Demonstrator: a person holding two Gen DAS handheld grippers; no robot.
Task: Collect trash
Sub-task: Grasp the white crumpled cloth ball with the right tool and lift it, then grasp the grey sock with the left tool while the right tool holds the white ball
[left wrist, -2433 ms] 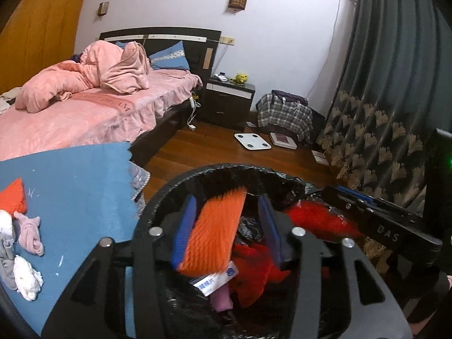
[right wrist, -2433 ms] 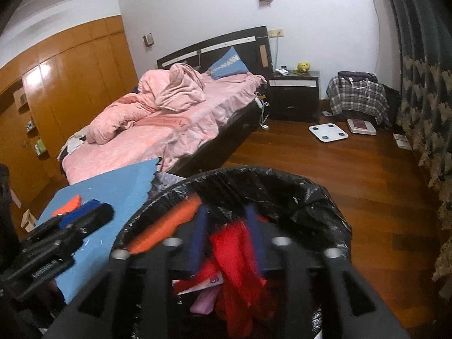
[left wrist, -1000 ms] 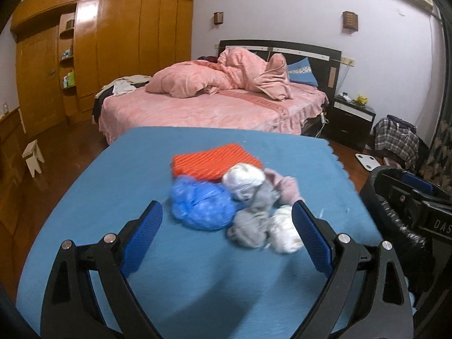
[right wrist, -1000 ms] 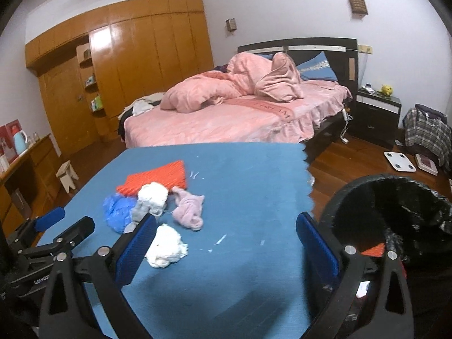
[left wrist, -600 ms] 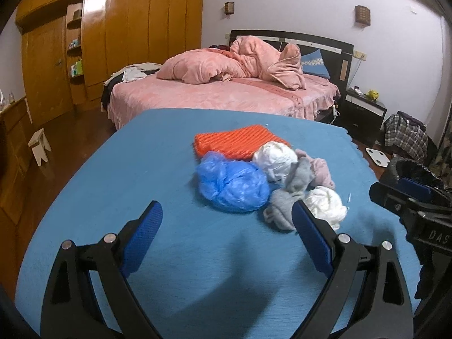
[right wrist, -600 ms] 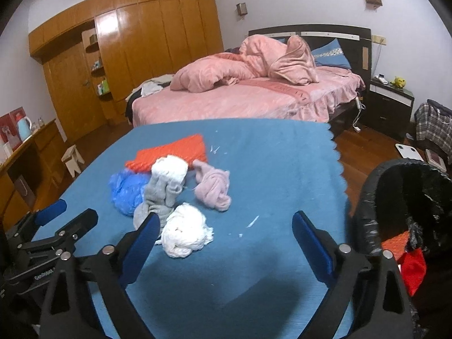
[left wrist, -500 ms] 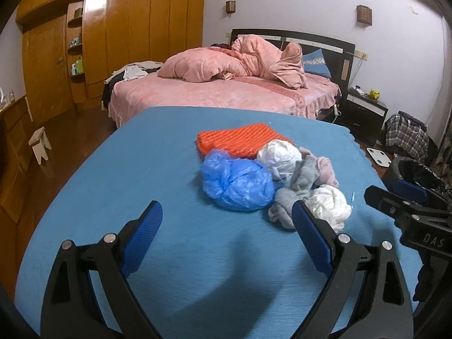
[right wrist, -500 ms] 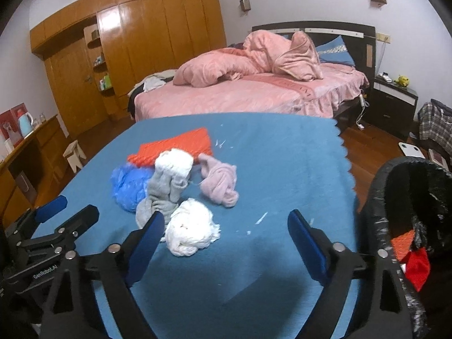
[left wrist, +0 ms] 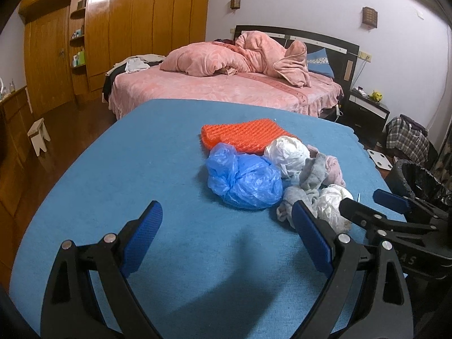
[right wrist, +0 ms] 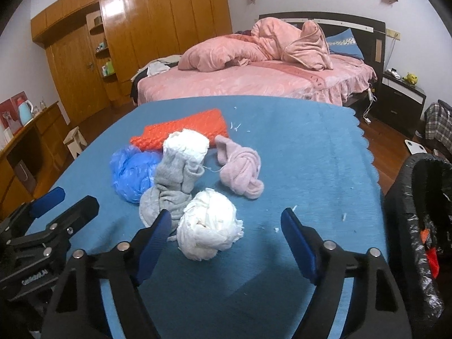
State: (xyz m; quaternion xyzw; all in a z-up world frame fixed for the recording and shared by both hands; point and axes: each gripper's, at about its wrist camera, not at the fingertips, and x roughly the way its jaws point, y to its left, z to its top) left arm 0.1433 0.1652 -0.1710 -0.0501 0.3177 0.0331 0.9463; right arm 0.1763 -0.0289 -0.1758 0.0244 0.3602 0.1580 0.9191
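1. Both pairs of jaws stand apart with nothing held. The right gripper (right wrist: 226,226) has black plastic arms with ribbed blue pads; its jaws have just been closing in, and a white crumpled paper wad (right wrist: 209,226) sits just ahead of them, nearer the left pad, not pressed by either.
2. The left gripper (left wrist: 226,226) is built the same way and gapes wide over bare blue cloth, short of the heap of trash.
3. The table (left wrist: 141,169) wears a felt-like blue cover with a scalloped far edge.
4. On it, a flat orange sheet (left wrist: 243,137) with a bumpy, bubbled surface lies at the back of the heap.
5. A blue plastic bag (left wrist: 243,178), thin, glossy and scrunched into a ball, sits in front of the sheet, touching it.
6. A second white wad (right wrist: 186,144), rounder and papery, rests against the orange sheet's near edge.
7. A grey knit sock (right wrist: 172,186), soft and bunched, lies between the two white wads, touching both.
8. A pale pink sock (right wrist: 240,169), knotted into a lump, lies just beside the grey one.
9. Small white scraps (right wrist: 293,207) dot the cloth near the right pad.
10. A bin lined with a crinkled black bag (right wrist: 418,212) stands off the table's right edge, red and orange pieces inside.
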